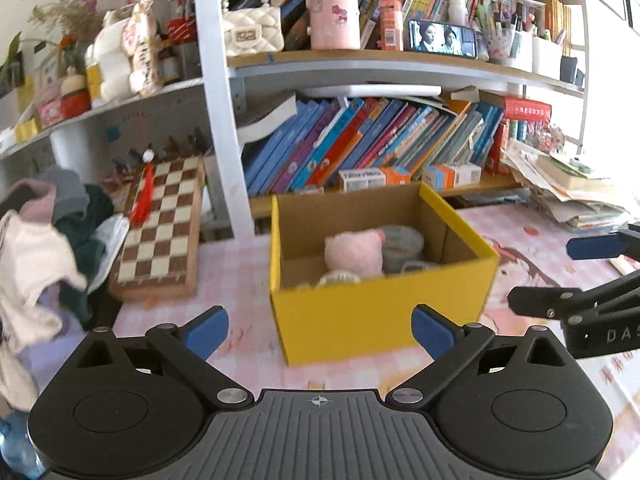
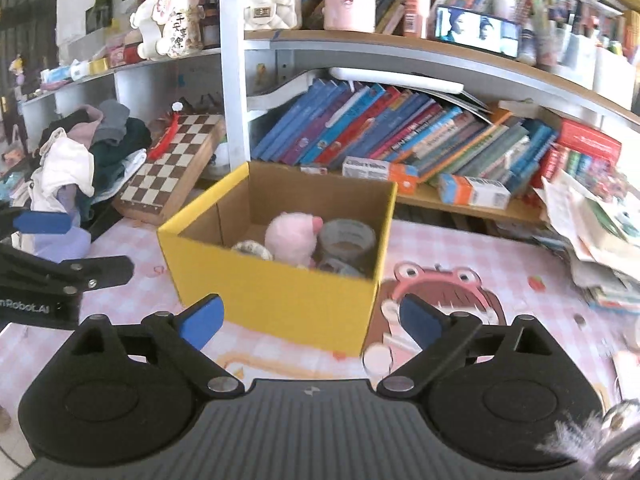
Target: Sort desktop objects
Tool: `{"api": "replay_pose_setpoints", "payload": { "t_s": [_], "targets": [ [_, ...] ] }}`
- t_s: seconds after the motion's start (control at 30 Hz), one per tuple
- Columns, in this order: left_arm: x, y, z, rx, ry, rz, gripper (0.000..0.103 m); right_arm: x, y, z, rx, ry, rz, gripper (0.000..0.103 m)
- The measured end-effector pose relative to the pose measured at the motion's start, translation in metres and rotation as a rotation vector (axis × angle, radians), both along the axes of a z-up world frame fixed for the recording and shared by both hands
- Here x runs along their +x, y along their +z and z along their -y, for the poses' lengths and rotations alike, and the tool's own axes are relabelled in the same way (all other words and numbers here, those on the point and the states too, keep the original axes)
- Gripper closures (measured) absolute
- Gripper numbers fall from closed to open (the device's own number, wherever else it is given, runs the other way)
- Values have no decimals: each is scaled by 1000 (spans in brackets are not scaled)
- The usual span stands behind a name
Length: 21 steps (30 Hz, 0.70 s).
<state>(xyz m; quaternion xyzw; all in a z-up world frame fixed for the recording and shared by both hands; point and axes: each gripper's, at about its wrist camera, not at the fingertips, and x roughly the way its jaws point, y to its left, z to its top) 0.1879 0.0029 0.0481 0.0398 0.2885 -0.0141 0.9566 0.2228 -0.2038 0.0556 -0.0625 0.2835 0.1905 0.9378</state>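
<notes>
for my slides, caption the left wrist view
Open left gripper facing a yellow box holding a pink plush toy.

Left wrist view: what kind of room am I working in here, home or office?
Most likely a home study desk, perhaps a child's. Shelves packed with colourful books rise behind a pink cartoon desk mat, with a chessboard and a clothes heap alongside the yellow box.

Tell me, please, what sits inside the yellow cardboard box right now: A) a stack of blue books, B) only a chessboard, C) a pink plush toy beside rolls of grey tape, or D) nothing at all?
C: the right wrist view shows a pink plush toy next to rolls of grey tape inside the yellow box.
</notes>
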Motion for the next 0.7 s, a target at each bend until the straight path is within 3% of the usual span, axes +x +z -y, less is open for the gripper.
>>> {"api": "replay_pose_setpoints", "payload": {
  "t_s": [0.5, 0.7],
  "targets": [
    [-84, -25, 11, 27, -25, -13, 2, -105, -39, 3, -45, -152, -42, 3],
    [-108, -34, 15, 24, -41, -34, 2, -125, -47, -3, -78, -146, -57, 0]
  ]
}}
